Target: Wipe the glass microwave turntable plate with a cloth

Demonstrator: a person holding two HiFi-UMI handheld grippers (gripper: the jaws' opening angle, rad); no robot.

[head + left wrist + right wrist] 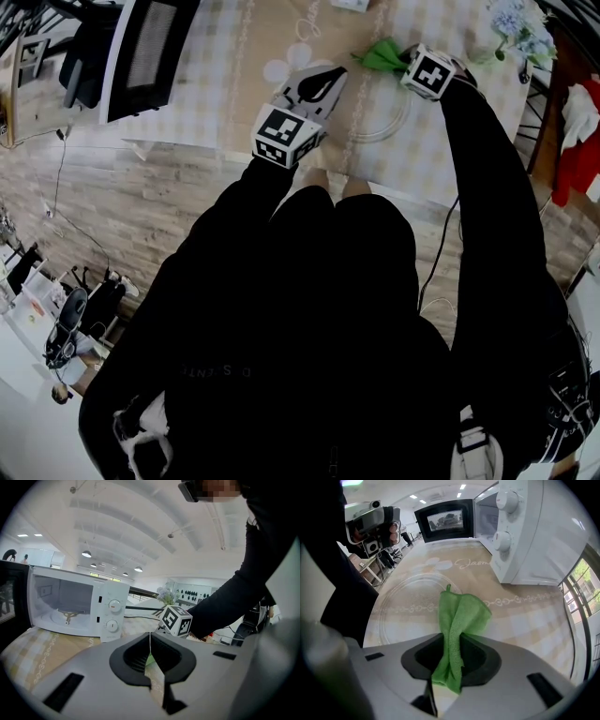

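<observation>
The plate (408, 603) lies flat on the counter (525, 620), in front of the open microwave (525, 531). In the head view its rim (398, 122) shows at 1 o'clock, between the two grippers.

The right hand-held gripper (450, 644) has its jaws pinching the green cloth (461, 616). The cloth bunches between them and sticks out forward over the plate's 3 o'clock side. Whether the cloth touches the glass cannot be told. In the head view this gripper (405, 58) holds the cloth (380, 54) at the plate's 12 o'clock edge.

The left hand-held gripper (150, 639) has its jaws pressed together with nothing between them. It points towards the microwave (75, 604), whose door stands open at 9 o'clock. In the head view it (328, 77) sits at the plate's 9 o'clock side, just beside the rim. The right gripper view shows it (370, 522) at 10 o'clock, beyond the plate.

The microwave (141, 47) is at 10 o'clock in the head view, on the same counter (234, 66).
</observation>
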